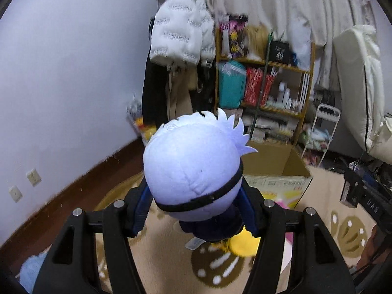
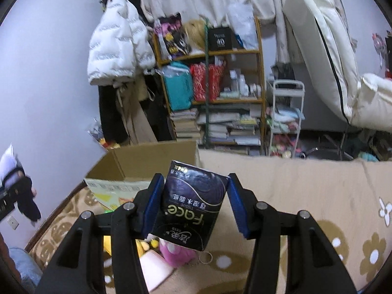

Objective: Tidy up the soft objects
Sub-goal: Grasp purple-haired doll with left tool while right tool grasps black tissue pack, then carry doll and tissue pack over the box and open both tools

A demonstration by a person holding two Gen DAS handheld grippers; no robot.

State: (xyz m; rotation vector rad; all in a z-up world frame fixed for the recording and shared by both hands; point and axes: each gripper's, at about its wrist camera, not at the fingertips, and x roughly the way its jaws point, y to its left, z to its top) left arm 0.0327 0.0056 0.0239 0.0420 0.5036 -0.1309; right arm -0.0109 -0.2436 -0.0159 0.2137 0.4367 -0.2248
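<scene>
Tongs (image 2: 196, 204) before cardboard box (image 2: 147, 161)

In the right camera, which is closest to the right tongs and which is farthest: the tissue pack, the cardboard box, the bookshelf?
1. Dark purple-black tissue pack: between the right tongs.
2. Open brown cardboard box: ahead, slightly left, on the floor.
3. Wooden bookshelf: farthest, against the back curtain.

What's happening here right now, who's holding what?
The left hand-held gripper is shut on a plush doll with a pale blue head, held up off the floor. The right hand-held gripper is shut on a dark tissue pack. An open cardboard box sits on the rug ahead.
</scene>
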